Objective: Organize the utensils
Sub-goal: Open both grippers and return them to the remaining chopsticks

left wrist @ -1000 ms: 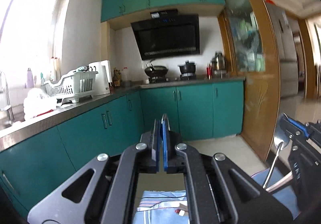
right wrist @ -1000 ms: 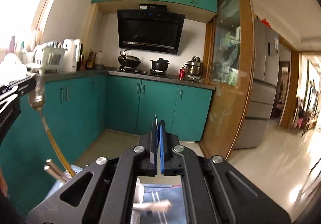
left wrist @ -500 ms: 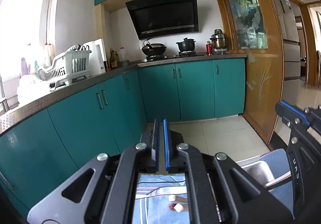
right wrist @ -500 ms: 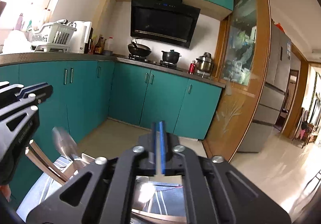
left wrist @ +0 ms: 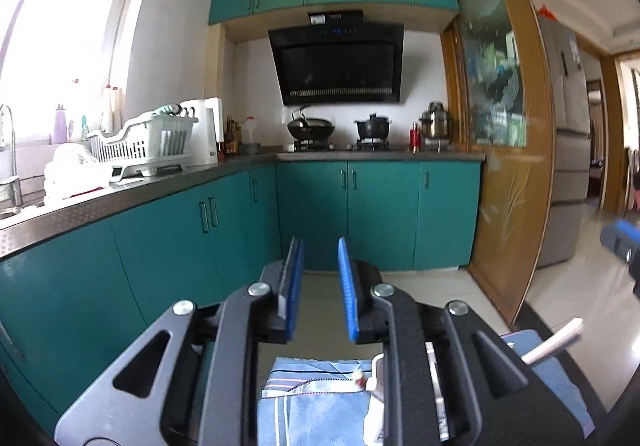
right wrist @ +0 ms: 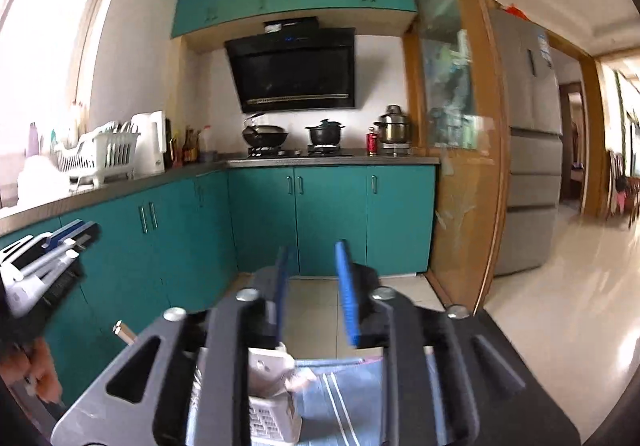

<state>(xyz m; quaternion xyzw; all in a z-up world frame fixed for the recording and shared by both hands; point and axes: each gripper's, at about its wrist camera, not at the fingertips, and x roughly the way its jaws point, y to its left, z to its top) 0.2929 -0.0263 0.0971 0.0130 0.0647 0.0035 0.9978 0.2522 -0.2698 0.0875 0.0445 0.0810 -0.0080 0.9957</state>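
both my claws, left [left wrist: 318, 282] and right [right wrist: 314, 292], had just parted, empty; the spoon was gone from them, so i judged that drop finished.

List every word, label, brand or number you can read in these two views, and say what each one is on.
No text here can be read with confidence.
Range hood: a small sticker and lit blue marks at the top, too small to read.
White appliance on the counter: a dark mark low on its side, blurred.
Fridge: papers on the door, unreadable.
Bottles by the stove: labels too small.
Red can: print blurred.
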